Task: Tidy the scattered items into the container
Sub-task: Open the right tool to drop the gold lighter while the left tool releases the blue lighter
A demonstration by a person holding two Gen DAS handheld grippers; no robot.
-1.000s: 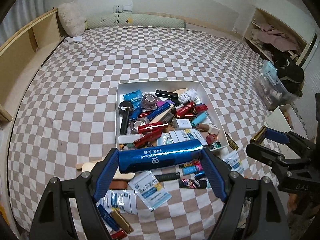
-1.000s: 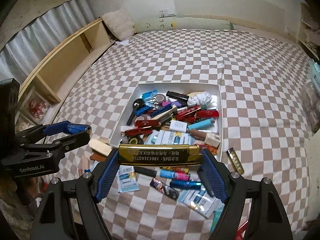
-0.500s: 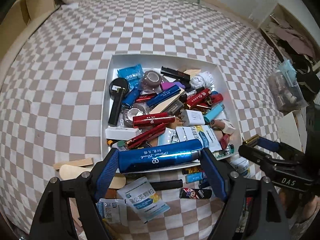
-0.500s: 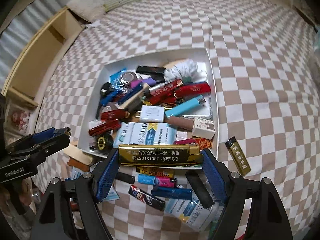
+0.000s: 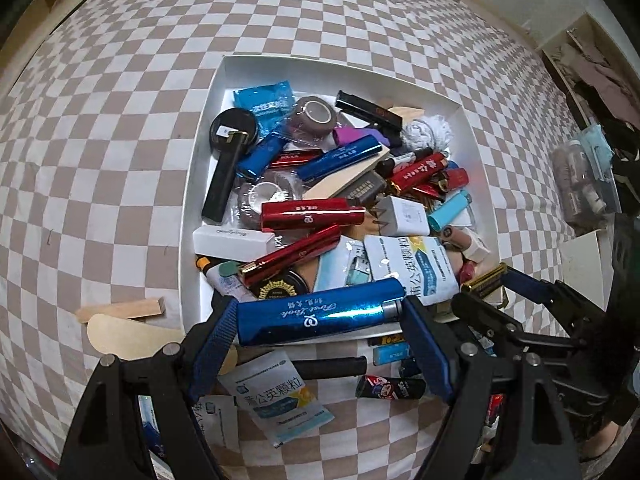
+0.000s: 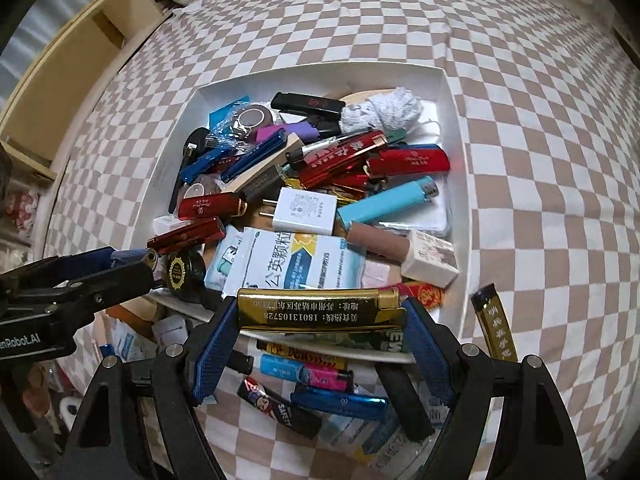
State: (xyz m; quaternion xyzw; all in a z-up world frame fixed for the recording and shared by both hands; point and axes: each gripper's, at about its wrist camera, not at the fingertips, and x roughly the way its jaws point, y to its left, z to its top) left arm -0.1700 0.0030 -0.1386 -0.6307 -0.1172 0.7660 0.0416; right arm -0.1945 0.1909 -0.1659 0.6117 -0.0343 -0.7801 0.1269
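Left gripper [image 5: 320,316]: clenched end to end on a blue lighter [image 5: 320,311], held crosswise above the box's near rim; right gripper [image 6: 320,312]: clenched likewise on a gold lighter [image 6: 320,309], over the same rim; each shows in the other's view, at 3 and 9 o'clock.

Bedspread [image 5: 100,140], checked: loose items near the grippers; sachet [image 5: 280,392] at 6 o'clock in the left view; wooden spatula [image 5: 132,336] and wooden block [image 5: 120,309] at 8 o'clock; small lighters [image 6: 308,372] at 6 o'clock in the right view; second gold lighter [image 6: 494,328] at 4 o'clock, just outside the box.

Box [image 5: 320,65], white, centre: heaped with lighters, sachets, white charger [image 6: 306,210], tape roll [image 5: 314,114], yarn ball [image 6: 384,112] at 12 o'clock.
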